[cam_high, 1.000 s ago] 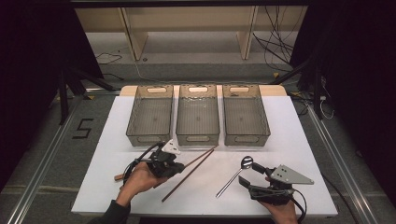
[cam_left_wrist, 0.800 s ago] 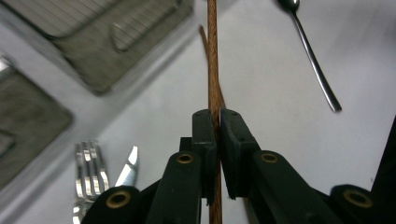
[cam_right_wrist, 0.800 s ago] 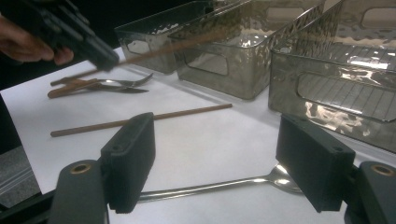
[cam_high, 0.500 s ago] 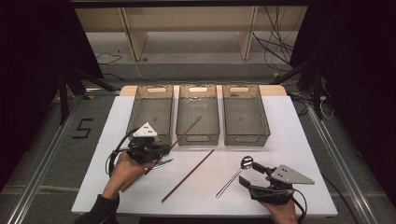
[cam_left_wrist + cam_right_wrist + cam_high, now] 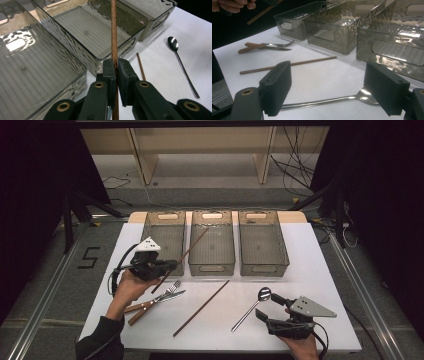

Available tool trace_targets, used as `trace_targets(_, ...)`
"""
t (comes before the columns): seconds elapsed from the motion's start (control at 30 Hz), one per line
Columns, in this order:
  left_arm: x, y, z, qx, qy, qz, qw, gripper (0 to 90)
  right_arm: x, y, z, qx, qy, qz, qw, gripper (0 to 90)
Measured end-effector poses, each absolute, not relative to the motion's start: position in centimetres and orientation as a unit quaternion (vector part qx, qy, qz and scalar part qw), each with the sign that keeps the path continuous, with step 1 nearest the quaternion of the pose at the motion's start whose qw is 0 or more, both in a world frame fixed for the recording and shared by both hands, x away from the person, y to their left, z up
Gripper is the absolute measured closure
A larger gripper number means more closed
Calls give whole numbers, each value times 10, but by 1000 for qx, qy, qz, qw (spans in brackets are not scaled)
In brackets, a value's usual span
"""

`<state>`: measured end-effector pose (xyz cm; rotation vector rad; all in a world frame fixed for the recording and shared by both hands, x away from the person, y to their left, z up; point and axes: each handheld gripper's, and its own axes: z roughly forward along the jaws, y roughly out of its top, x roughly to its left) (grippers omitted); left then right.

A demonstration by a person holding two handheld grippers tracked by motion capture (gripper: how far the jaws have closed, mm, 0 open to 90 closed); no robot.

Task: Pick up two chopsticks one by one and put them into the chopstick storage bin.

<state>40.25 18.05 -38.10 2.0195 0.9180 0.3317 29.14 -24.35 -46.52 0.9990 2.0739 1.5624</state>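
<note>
My left gripper (image 5: 167, 268) is shut on a brown chopstick (image 5: 192, 246) and holds it off the table. The stick slants up and away, its far end over the middle bin (image 5: 212, 266). In the left gripper view the pads (image 5: 110, 68) clamp the chopstick (image 5: 114, 30) near its lower end. My right gripper (image 5: 268, 306) rests on the table at the front right. Its jaws have just been opening. They stand wide apart, with a steel spoon (image 5: 324, 102) lying flat on the table between them, untouched by either pad.
Three clear grey bins stand in a row at the back: left (image 5: 162, 227), middle, right (image 5: 264, 267). A second chopstick (image 5: 201, 308) lies mid-table. A fork and a knife with wooden handles (image 5: 160, 295) lie at the left front.
My left gripper has lifted one chopstick off the table and carried it up and away toward the bins. The right gripper has stayed by the spoon.
</note>
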Motion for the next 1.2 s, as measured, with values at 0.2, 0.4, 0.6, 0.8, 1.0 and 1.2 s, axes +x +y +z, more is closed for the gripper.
trace_targets(0.2,414,185,-373,804,377,143,436,845,292,-244,-465,354,733,552,179,225)
trace_targets(0.4,428,190,-366,797,390,149,436,846,292,-244,-465,355,733,552,179,224)
trace_targets(0.6,445,196,-361,792,403,157,431,845,292,-244,-465,355,733,552,178,223)
trace_targets(0.8,461,203,-359,785,421,161,425,845,292,-245,-465,356,732,553,179,224)
trace_targets(1.0,476,209,-360,783,434,166,414,845,292,-244,-465,355,733,553,178,224)
trace_targets(1.2,491,217,-361,779,444,174,407,845,292,-245,-465,355,732,554,177,224)
